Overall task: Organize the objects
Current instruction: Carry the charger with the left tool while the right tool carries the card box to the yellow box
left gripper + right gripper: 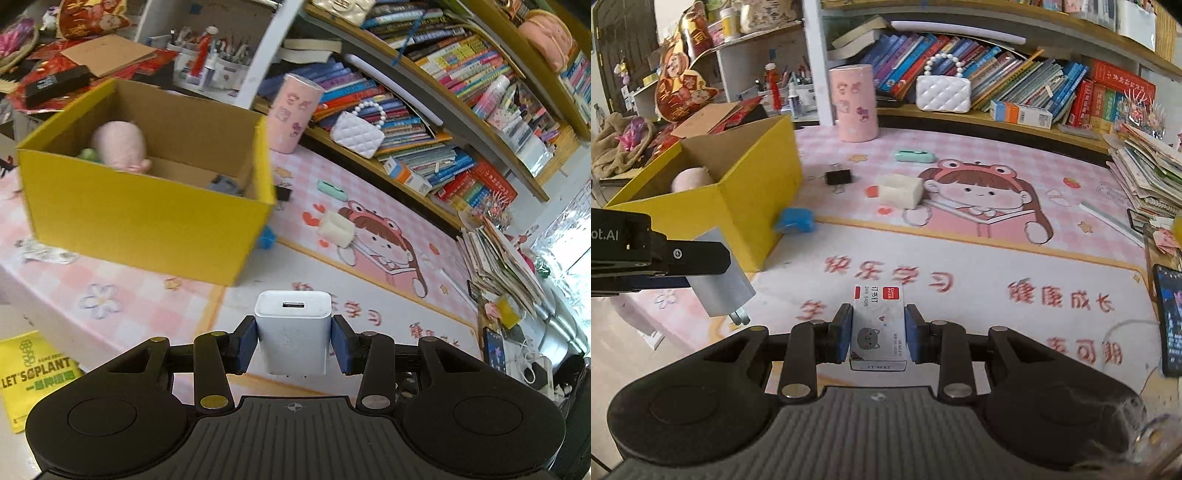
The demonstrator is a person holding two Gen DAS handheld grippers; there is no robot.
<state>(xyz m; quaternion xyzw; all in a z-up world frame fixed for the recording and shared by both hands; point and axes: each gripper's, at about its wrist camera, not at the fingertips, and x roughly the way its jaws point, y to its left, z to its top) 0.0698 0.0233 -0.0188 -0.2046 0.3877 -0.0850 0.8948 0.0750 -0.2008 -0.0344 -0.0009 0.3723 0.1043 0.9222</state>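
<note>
My left gripper (293, 341) is shut on a white USB charger (293, 330), held above the pink desk mat (388, 314). The charger (720, 280) and the left gripper's finger also show at the left edge of the right wrist view. My right gripper (878, 334) is shut on a small white staple box (878, 326) with a cat picture. A yellow cardboard box (147, 221), also in the right wrist view as the yellow box (753, 195), stands open at the left, with a pink plush (120, 144) and a grey item inside. Both grippers hover short of the box.
On the mat lie a black binder clip (838, 178), a mint stapler (915, 156), a white sponge-like block (900, 190) and a blue item (794, 220). A pink tumbler (854, 107) and white quilted purse (942, 92) stand at the bookshelf. Paper stacks (1145, 177) and a phone (1169, 321) sit at the right.
</note>
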